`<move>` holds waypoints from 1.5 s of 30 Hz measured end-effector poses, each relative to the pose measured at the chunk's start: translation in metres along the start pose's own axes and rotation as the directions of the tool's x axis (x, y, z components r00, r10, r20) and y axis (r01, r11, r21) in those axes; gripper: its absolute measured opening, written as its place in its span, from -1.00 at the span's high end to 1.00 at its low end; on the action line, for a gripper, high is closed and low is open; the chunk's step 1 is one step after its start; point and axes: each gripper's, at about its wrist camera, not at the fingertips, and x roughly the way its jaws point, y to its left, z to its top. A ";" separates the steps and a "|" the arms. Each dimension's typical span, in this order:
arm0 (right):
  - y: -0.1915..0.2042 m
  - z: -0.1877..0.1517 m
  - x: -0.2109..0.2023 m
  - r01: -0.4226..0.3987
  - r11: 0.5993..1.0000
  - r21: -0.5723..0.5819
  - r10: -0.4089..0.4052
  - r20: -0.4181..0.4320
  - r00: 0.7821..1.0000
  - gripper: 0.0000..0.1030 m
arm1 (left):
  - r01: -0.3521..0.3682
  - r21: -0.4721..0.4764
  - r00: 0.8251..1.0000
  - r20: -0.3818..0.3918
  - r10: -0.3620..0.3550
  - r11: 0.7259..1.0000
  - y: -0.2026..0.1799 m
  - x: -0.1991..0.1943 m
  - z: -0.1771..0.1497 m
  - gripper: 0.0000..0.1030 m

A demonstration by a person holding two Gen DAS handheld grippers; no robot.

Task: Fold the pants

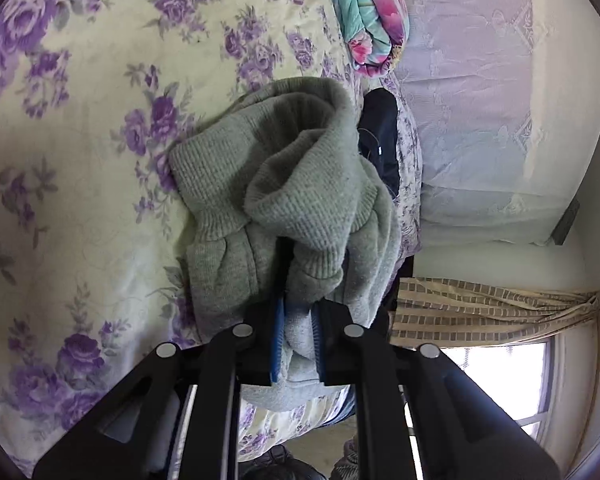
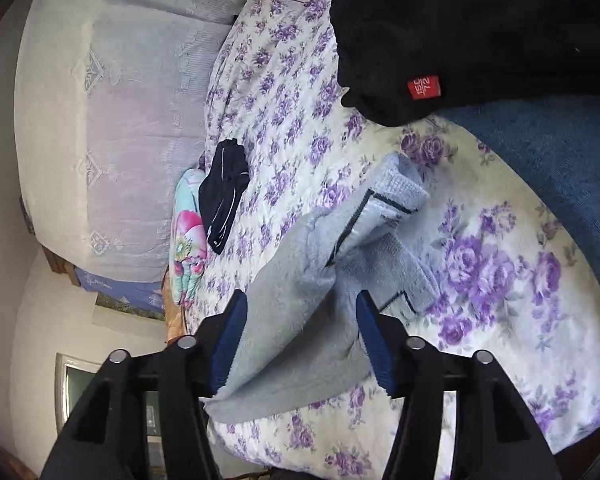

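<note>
The grey knit pants (image 1: 284,168) lie bunched on the flowered bedsheet (image 1: 80,160), with their ribbed cuffs piled up in front of my left gripper (image 1: 298,308). That gripper is shut on a fold of the grey fabric, which is pinched between its blue pads. In the right wrist view the same pants (image 2: 380,216) show a ribbed band with dark stripes. My right gripper (image 2: 300,304) stands open, and grey cloth lies loose between its spread blue pads (image 2: 374,344) on the sheet (image 2: 500,280).
A black garment with a red tag (image 2: 460,32) and a blue cloth (image 2: 560,168) lie to the right. A small dark folded garment (image 2: 224,192) and a rolled flowered quilt (image 2: 188,240) sit at the far edge of the bed. A lace-covered surface (image 1: 480,100) and a curtained window (image 1: 492,312) lie beyond.
</note>
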 end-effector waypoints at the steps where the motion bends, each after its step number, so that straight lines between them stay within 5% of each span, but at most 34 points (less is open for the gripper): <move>1: 0.002 0.003 0.005 -0.018 1.000 0.003 0.018 -0.004 1.000 -0.12 | -0.011 0.010 1.000 0.002 0.011 1.000 -0.003 -0.001 0.000 0.78; 5: -0.002 0.009 0.030 0.032 0.998 0.050 -0.030 -0.040 0.999 -0.09 | -0.022 0.009 1.000 0.003 0.022 1.000 -0.008 0.002 0.001 0.78; 7: -0.001 0.008 0.041 0.030 0.999 0.045 -0.027 -0.063 0.998 0.87 | -0.041 0.017 0.999 0.005 0.041 0.999 -0.008 0.002 0.001 0.78; 11: 0.047 0.010 0.028 0.002 0.995 -0.104 0.000 0.016 1.000 0.88 | -0.066 0.031 0.997 0.030 0.065 0.997 -0.026 -0.005 0.003 0.86; 16: 0.102 0.007 -0.002 -0.100 0.964 -0.246 0.109 0.025 0.994 0.88 | 0.011 0.084 0.995 0.093 -0.019 0.996 -0.056 -0.032 0.005 0.87; 20: 0.055 -0.011 -0.007 -0.028 0.979 -0.203 0.030 0.004 1.000 0.88 | -0.001 0.089 0.998 0.069 -0.005 0.996 -0.039 -0.040 -0.011 0.87; 24: -0.037 -0.028 0.020 0.039 0.999 -0.004 -0.040 -0.075 0.996 0.88 | -0.028 0.013 1.000 0.006 0.028 1.000 0.018 -0.020 -0.023 0.86; 27: -0.045 -0.028 0.018 -0.013 0.999 0.035 0.016 -0.080 0.997 0.88 | 0.088 -0.049 0.996 0.005 -0.087 0.995 0.044 -0.024 -0.028 0.82; 29: -0.035 -0.026 0.014 0.025 1.000 0.002 -0.025 -0.114 0.993 0.64 | 0.067 -0.015 0.997 0.030 -0.067 0.998 0.040 -0.037 -0.034 0.73; 30: -0.032 -0.025 0.008 0.058 0.998 -0.010 -0.059 -0.116 0.992 0.25 | 0.032 0.016 0.998 0.046 -0.032 0.999 0.034 -0.044 -0.037 0.67; 32: -0.024 -0.025 -0.013 0.077 0.997 -0.032 -0.079 -0.057 0.995 0.20 | -0.080 0.091 0.991 0.117 0.069 0.993 0.016 -0.065 -0.047 0.63; 35: -0.001 -0.022 -0.045 0.098 0.990 -0.099 -0.088 0.098 0.991 0.19 | -0.277 0.228 0.934 0.293 0.205 0.933 -0.029 -0.094 -0.067 0.36; 37: 0.025 -0.024 -0.041 0.068 0.980 -0.187 -0.046 0.118 0.992 0.19 | -0.353 0.321 0.906 0.352 0.235 0.879 -0.062 -0.089 -0.080 0.03; 38: 0.036 -0.026 -0.032 0.049 0.976 -0.210 -0.026 0.109 0.994 0.19 | -0.375 0.376 0.902 0.360 0.240 0.847 -0.078 -0.080 -0.087 -0.01; 43: 0.077 -0.035 0.047 -0.055 0.959 -0.278 0.042 -0.050 0.998 0.10 | -0.348 0.643 0.936 0.278 0.215 0.682 -0.145 0.011 -0.115 -0.23; 45: 0.075 -0.034 0.076 -0.044 0.954 -0.295 0.015 -0.099 0.995 0.05 | -0.368 0.677 0.929 0.239 0.283 0.638 -0.144 0.054 -0.113 -0.24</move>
